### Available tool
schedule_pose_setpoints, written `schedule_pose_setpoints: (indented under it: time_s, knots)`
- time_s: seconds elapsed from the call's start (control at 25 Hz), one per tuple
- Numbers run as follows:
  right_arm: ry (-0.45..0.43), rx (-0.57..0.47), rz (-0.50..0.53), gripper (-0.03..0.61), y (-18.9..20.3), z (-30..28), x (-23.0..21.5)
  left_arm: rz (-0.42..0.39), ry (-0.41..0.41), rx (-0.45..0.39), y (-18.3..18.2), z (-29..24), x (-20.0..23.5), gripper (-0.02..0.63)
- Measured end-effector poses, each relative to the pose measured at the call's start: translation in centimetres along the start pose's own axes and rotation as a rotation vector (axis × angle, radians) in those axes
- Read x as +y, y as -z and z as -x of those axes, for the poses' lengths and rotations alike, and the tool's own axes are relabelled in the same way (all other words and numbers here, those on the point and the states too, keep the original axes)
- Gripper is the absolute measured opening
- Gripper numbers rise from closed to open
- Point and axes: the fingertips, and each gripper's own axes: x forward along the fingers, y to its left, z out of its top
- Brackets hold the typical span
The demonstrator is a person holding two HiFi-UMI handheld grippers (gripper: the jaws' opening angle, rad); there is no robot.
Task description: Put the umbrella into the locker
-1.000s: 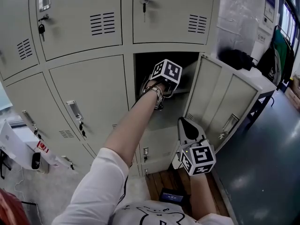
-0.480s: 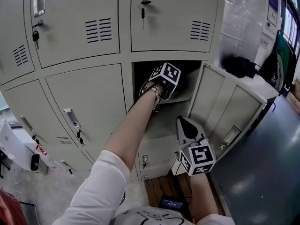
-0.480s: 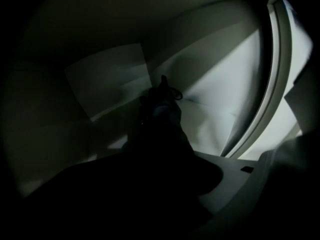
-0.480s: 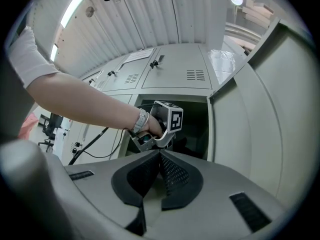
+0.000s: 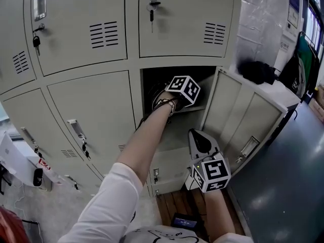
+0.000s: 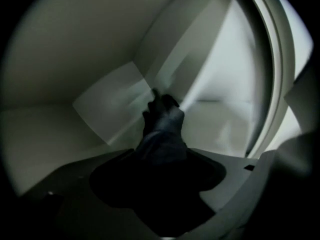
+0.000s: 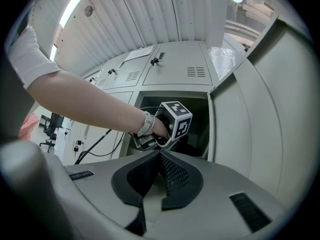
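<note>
A dark folded umbrella [image 6: 162,129] lies inside the open locker compartment [image 5: 152,80], its end toward the back corner. My left gripper [image 6: 160,159] reaches into that compartment. Its jaws are opening, with the umbrella still lying between them. From the head view only its marker cube [image 5: 183,89] and the wrist show; the jaws and the umbrella are hidden in the dark opening. My right gripper [image 5: 196,134] is shut and empty below the compartment, pointing at it. In the right gripper view, that gripper [image 7: 160,154] faces the left gripper's cube [image 7: 176,120].
The compartment's door [image 5: 238,115] stands swung open to the right, close beside my right gripper. The surrounding locker doors [image 5: 91,115] are closed, with keys in their locks. A black bag [image 5: 258,70] sits on a ledge at right. A small device [image 5: 185,220] lies on the wood floor.
My left hand has shifted a little to the right inside the compartment and rolled, so its cube shows a different face. The right gripper has stayed almost where it was.
</note>
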Motion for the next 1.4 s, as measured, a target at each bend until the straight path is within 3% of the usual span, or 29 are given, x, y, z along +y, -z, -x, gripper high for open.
schedule_pose_setpoints:
  time_s: [0.2,0.4,0.6,0.92,1.16,1.4]
  knots:
    - [0.021,0.016,-0.015,0.012,0.9,0.6,-0.6,-0.024,-0.113,-0.075,-0.9,-0.6,0.6,0.334]
    - [0.034,0.028,-0.032,0.012,1.4,0.8,-0.8,-0.017,-0.152,-0.124,-1.6,-0.7,0.7,0.412]
    - [0.038,0.026,-0.030,0.012,1.3,0.8,-0.5,0.025,-0.109,-0.162,-2.1,-0.1,0.2,0.466]
    - [0.061,0.010,-0.006,0.012,-0.1,1.2,0.3,0.081,-0.008,-0.272,-1.9,2.7,-1.7,0.477]
    - [0.184,-0.065,0.037,0.012,-2.0,3.1,-0.3,0.095,0.051,-0.328,-1.1,5.3,-2.8,0.469]
    - [0.222,-0.057,0.030,0.012,-2.3,4.3,0.3,0.079,0.063,-0.410,0.0,8.0,-3.3,0.456]
